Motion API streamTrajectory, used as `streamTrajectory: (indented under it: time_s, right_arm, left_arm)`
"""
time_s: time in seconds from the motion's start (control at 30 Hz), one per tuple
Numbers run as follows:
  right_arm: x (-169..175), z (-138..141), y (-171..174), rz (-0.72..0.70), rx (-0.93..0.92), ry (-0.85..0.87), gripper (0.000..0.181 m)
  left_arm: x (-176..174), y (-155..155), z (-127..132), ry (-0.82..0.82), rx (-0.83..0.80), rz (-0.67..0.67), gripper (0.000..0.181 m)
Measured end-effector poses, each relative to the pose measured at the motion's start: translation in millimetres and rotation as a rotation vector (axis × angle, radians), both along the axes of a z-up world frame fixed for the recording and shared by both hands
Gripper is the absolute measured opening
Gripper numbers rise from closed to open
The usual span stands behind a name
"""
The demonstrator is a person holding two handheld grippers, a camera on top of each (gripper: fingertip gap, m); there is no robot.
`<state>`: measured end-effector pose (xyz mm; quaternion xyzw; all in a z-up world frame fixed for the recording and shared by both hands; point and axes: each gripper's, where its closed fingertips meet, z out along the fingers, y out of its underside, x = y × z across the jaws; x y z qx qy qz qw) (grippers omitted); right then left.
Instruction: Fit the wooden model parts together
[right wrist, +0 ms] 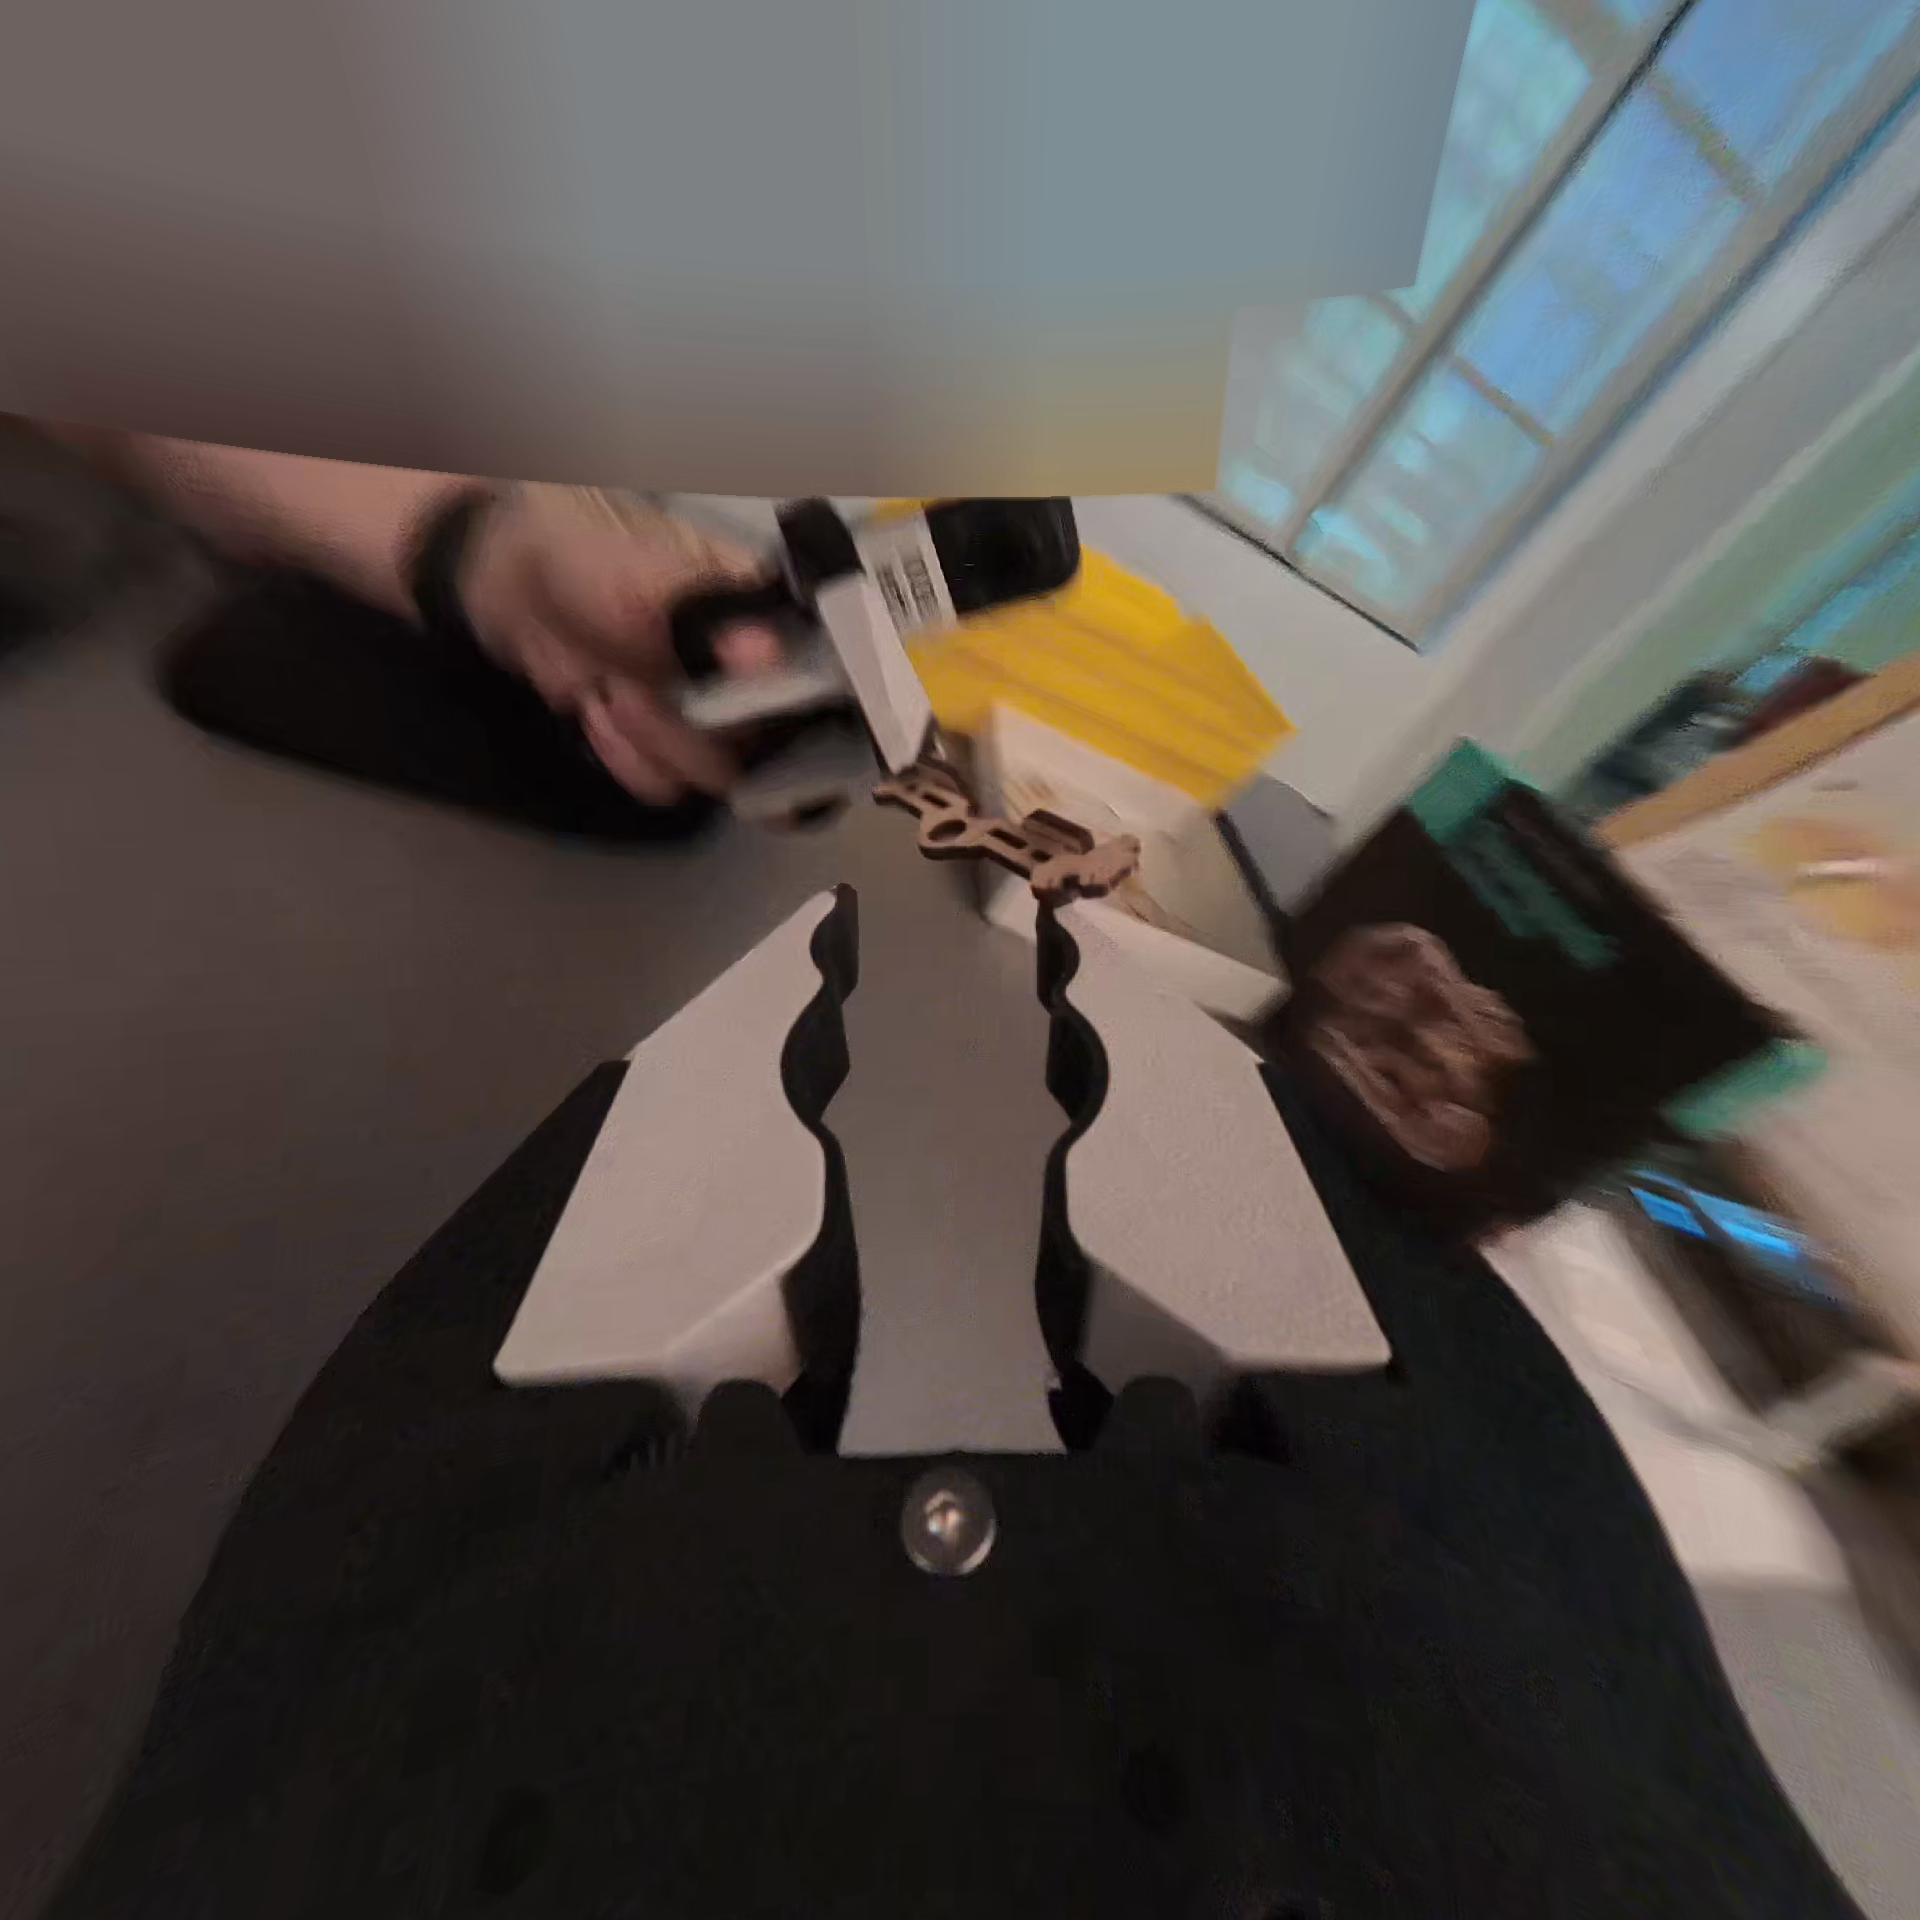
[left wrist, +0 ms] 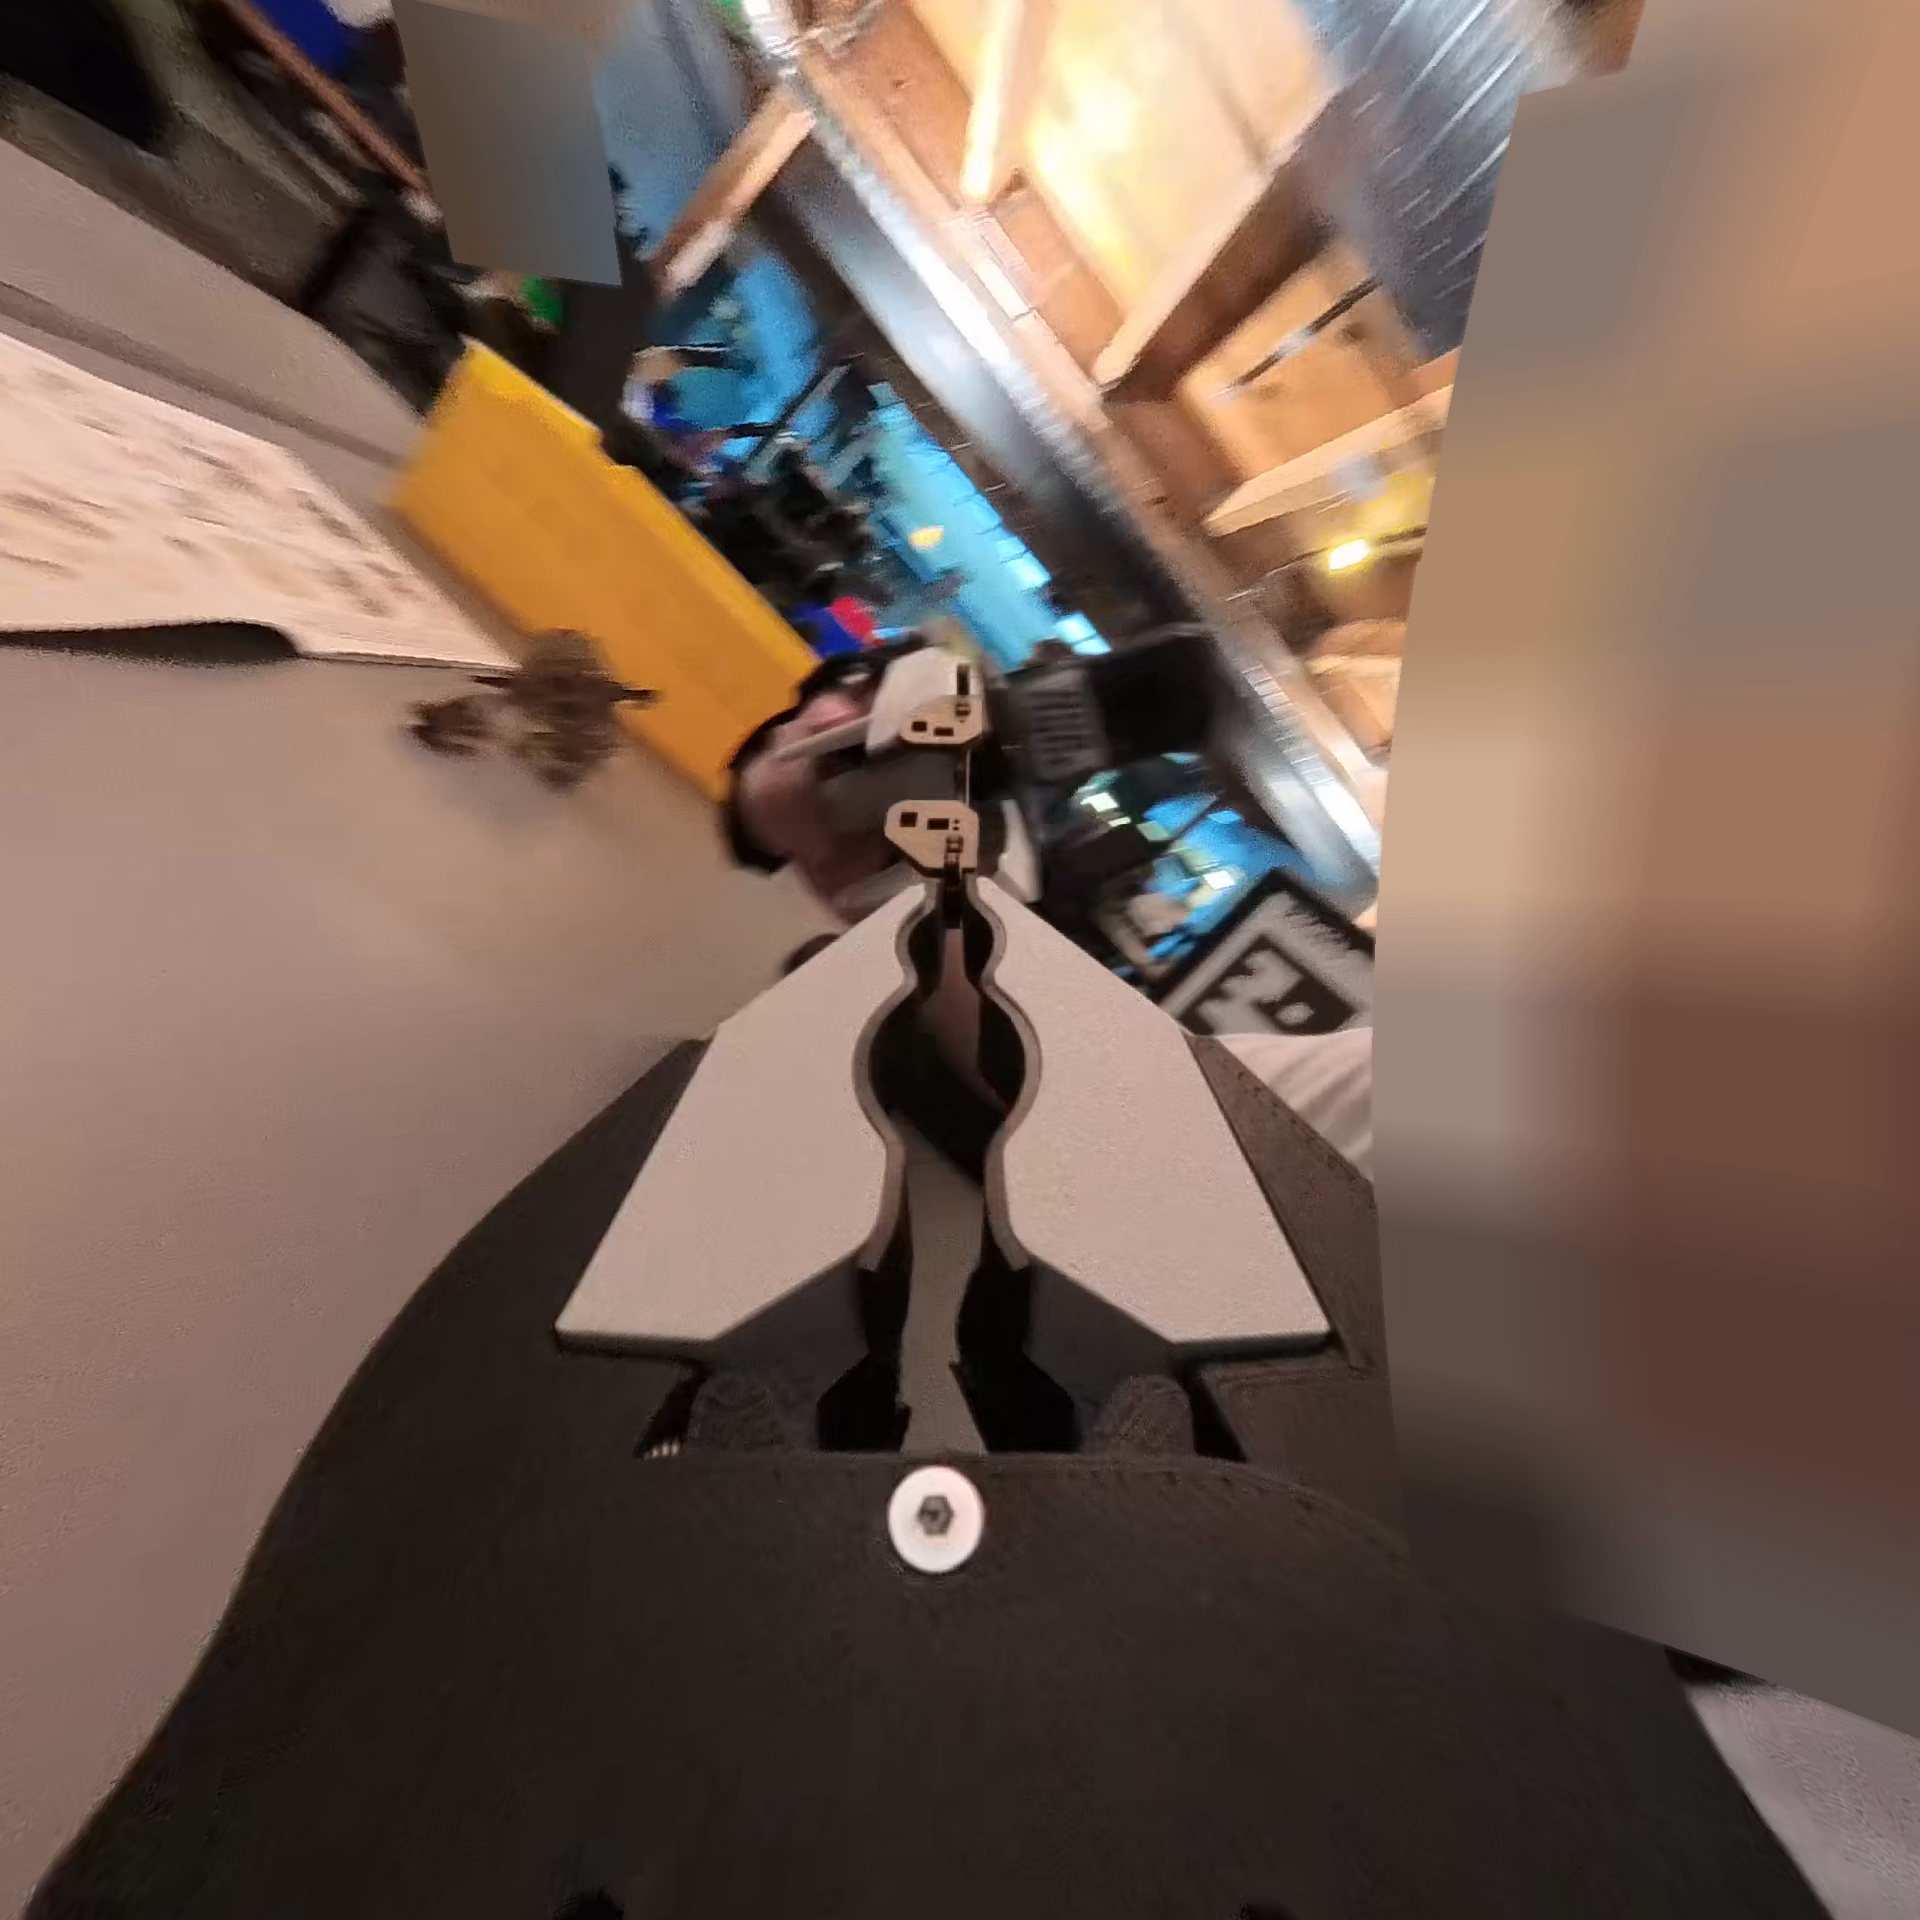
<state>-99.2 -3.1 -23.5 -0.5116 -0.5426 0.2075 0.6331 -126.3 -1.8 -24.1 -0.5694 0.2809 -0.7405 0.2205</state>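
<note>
- Yellow plastic bin (left wrist: 582, 551) sits far off on the grey table (left wrist: 260, 987), with a white printed sheet (left wrist: 177, 509) lying flat to its left.
- Small dark wooden bits (left wrist: 540, 707) lie loose on the table just near the bin; they are too blurry to tell their shapes.
- In the right wrist view a dark box (right wrist: 1507, 997) with a brown picture on it is tilted at the right, and a white box (right wrist: 1081, 790) stands in front of the yellow bin.
- What is inside the bin cannot be seen.
- Left gripper (left wrist: 951, 894) has its pale grey, wavy-edged fingers nearly together, pinching the thin edge of the wooden model piece (left wrist: 935, 821) at their tips.
- That piece is flat, light brown wood with little cut slots, held up in the air above the table.
- In the left wrist view it is seen edge on, with two small flat tabs sticking out to the left.
- Right gripper (right wrist: 945, 904) has its fingers spread apart with only grey table showing between them.
- Its right fingertip is just beside the far end of the wooden piece; whether they touch cannot be told.
- A person's hand (right wrist: 592, 644) holds the left gripper's handle, far and left in the right wrist view.
</note>
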Motion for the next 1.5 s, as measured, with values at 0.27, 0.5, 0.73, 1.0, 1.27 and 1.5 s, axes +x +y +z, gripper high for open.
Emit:
streamTrajectory:
  time_s: [0.27,0.5,0.73,1.0,1.27,1.5]
  right_arm:
    - [30.9,-35.2,33.7,-0.419,0.171,-0.522,0.056]
    - [25.5,12.7,5.3,-0.279,0.292,-0.34,0.047]
    - [-19.9,-74.6,-8.9,-0.129,0.161,-0.659,0.031]
    - [-13.2,-86.9,4.9,-0.247,0.13,-0.789,0.01]
    - [-10.9,-94.0,4.8,-0.238,0.183,-0.872,0.009]
    - [-7.6,-87.6,7.9,-0.268,0.1,-0.794,0.009]
  left_arm:
    - [0.4,-0.3,0.6,-0.043,-0.13,-0.055,0.0]
    - [7.9,6.3,-42.8,0.213,-0.09,-0.015,0.0]
    - [16.8,-13.5,-67.8,0.387,0.0,-0.07,0.0]
    - [17.4,-13.0,-75.1,0.427,-0.025,-0.061,0.0]
    - [18.6,-14.4,-81.8,0.467,-0.013,-0.063,0.0]
    - [18.1,-8.8,-72.0,0.408,0.02,-0.03,0.001]
